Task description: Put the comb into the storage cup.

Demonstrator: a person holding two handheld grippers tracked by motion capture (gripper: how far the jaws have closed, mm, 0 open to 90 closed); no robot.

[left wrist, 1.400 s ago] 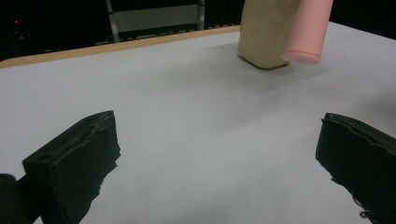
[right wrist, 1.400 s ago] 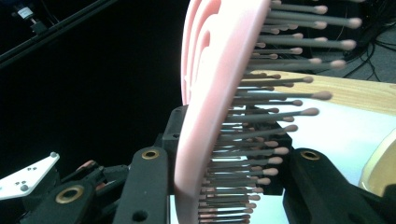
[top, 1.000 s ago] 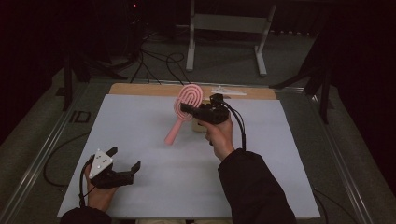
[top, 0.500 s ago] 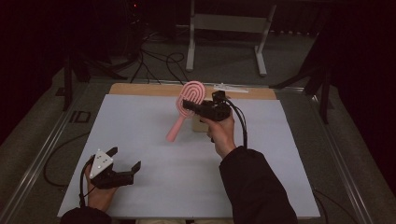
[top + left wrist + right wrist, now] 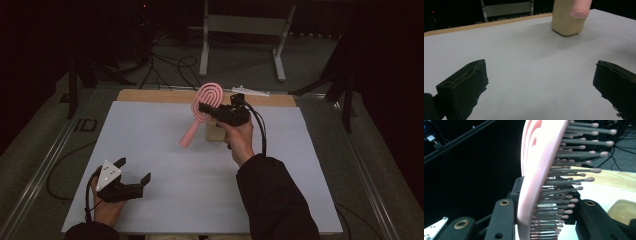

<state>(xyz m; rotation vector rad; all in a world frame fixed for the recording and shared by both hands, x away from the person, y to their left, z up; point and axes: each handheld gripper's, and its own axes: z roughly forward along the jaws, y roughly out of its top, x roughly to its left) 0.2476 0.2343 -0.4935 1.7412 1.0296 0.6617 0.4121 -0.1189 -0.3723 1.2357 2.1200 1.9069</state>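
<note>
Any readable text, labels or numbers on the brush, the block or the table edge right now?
"ID": that is how the dark marks on the table's grey border seem to read in the high view, though they are small and uncertain.
Pink hairbrush: no text to be seen.
Tan block: no text to be seen.

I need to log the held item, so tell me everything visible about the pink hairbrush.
The pink hairbrush looks like plastic, with an oval head marked by concentric grooves, grey bristles tipped in pink, and a straight round-ended handle. The right gripper is shut on its head, one jaw on the back and one on the bristle side. It hangs tilted above the table, handle slanting down toward the person, by a tan block.
</note>
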